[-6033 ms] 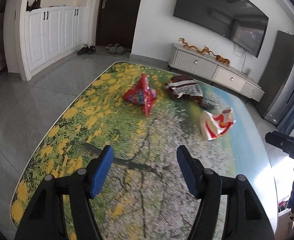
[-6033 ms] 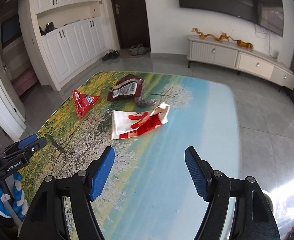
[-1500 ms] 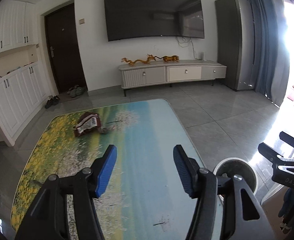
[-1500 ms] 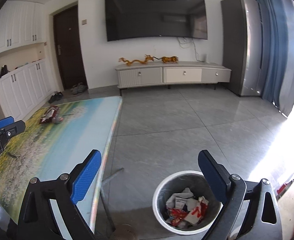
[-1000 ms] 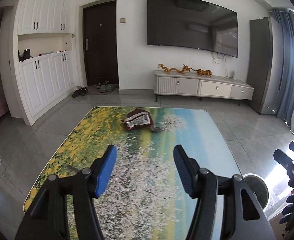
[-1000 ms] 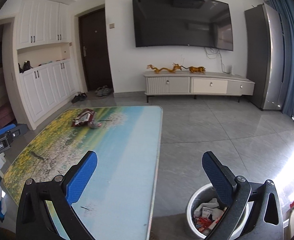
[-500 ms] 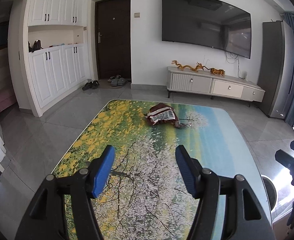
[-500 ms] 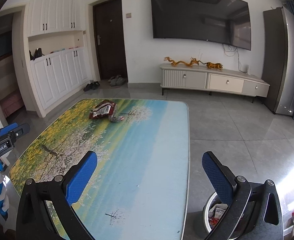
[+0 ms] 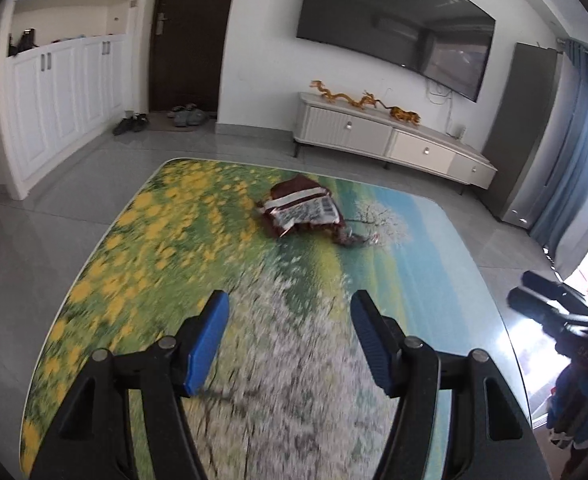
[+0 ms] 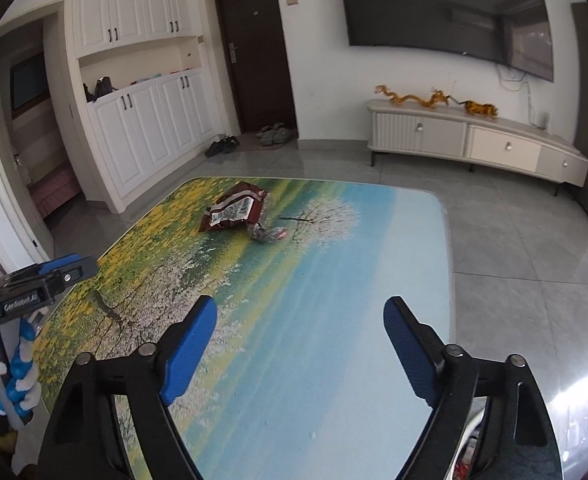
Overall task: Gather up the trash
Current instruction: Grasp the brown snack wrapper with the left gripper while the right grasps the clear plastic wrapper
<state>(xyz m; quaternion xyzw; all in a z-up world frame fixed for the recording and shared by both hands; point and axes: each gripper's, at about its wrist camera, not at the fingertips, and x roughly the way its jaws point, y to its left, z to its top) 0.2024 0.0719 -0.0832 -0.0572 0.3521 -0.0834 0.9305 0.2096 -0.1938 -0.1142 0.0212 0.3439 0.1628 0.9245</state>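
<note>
Living room table (image 9: 445, 264) with a meadow print is filling the view | brown wrapper (image 9: 301, 210) is lying at its far end | left gripper (image 9: 288, 334) gaping, empty | right gripper (image 10: 299, 340) narrowing, nothing between its jaws | step: reaching for wrapper; next: closing in and pinching it.

wall-mounted tv (image 9: 397, 28), dark door (image 10: 254, 52), white cabinets (image 10: 146, 120) — golden dragon figurines (image 10: 413, 98) on low sideboard (image 10: 473, 144), shoes (image 9: 134, 123)

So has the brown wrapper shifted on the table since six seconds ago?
No. The brown wrapper lies by the white tree print on the table, as before; only the cameras moved.
</note>
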